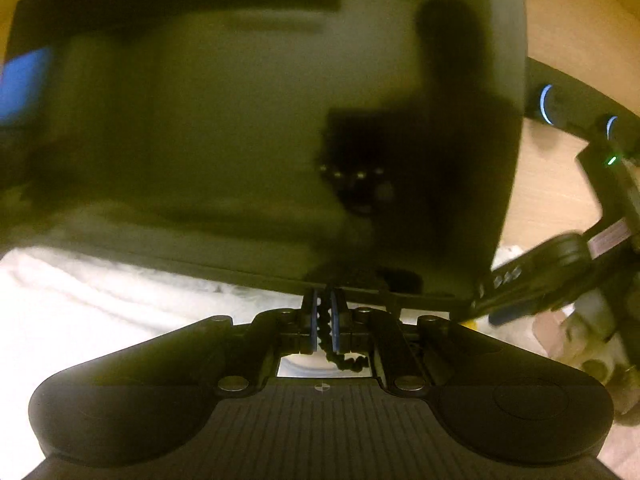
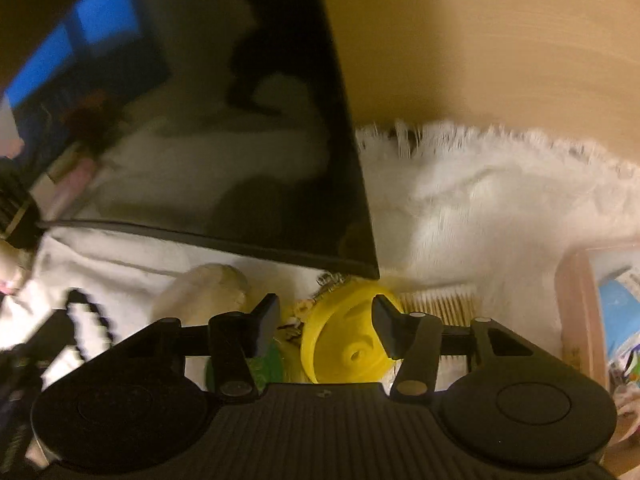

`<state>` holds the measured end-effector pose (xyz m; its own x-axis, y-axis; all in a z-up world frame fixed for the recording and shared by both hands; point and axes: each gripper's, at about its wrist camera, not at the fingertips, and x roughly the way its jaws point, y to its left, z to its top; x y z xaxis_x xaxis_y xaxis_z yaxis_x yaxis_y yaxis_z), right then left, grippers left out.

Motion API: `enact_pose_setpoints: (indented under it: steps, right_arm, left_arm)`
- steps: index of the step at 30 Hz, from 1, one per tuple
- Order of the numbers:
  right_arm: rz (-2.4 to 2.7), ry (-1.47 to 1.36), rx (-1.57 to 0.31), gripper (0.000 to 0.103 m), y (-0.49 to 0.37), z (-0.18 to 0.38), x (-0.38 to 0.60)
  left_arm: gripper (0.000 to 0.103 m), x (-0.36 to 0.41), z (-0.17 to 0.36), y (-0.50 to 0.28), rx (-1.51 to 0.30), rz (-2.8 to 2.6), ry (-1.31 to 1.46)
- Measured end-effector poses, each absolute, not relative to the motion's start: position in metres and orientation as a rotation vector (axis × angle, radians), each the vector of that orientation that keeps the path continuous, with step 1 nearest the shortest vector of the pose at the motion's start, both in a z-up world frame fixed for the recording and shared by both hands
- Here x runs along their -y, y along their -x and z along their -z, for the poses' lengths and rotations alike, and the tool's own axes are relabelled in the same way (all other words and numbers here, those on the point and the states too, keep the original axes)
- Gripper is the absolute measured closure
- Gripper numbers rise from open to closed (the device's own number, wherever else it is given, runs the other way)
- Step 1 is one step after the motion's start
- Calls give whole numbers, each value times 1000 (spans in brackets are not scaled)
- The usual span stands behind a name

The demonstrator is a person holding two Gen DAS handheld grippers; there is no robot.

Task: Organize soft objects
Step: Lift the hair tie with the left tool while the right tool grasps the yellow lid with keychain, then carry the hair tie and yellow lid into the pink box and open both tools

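Note:
My left gripper [image 1: 325, 312] is shut on a thin black twisted cord [image 1: 347, 361] that hangs down between its blue pads, just in front of a dark TV screen [image 1: 240, 120]. My right gripper [image 2: 326, 318] is open above a yellow round plastic toy [image 2: 348, 340] and a green item [image 2: 266, 368]. A cream plush toy [image 2: 204, 296] lies to the left of its fingers on a white furry cloth [image 2: 480, 208]. A black-and-white cord [image 2: 90, 320] lies at the left. The right gripper also shows in the left wrist view [image 1: 532, 280].
The dark TV screen [image 2: 224, 140] stands on the white cloth, against a wooden wall [image 2: 480, 40]. A bundle of wooden sticks [image 2: 440, 304] lies right of the yellow toy. A pink box [image 2: 580, 312] with colourful items stands at the far right.

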<state>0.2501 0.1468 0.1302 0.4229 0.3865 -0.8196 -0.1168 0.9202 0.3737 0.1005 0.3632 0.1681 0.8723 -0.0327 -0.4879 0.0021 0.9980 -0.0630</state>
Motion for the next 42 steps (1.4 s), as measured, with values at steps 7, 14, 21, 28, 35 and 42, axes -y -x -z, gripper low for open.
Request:
enact_pose_setpoints:
  steps: [7, 14, 21, 28, 35, 42]
  right_arm:
    - [-344, -339, -1178, 94, -264, -96, -151]
    - [-466, -304, -1025, 97, -228, -163, -119]
    - [-498, -293, -842, 97, -189, -236, -61]
    - [-433, -331, -679, 97, -162, -286, 12]
    - [-320, -350, -604, 97, -138, -304, 77]
    - [-250, -376, -577, 97, -125, -300, 129]
  left_arm:
    - [94, -372, -148, -105, -559, -19, 85]
    - [94, -376, -167, -124, -521, -26, 86]
    - [94, -344, -210, -141, -428, 14, 94]
    - [94, -275, -241, -142, -375, 141, 32]
    - [94, -204, -254, -135, -352, 286, 14]
    - [94, -141, -250, -131, -378, 416, 1]
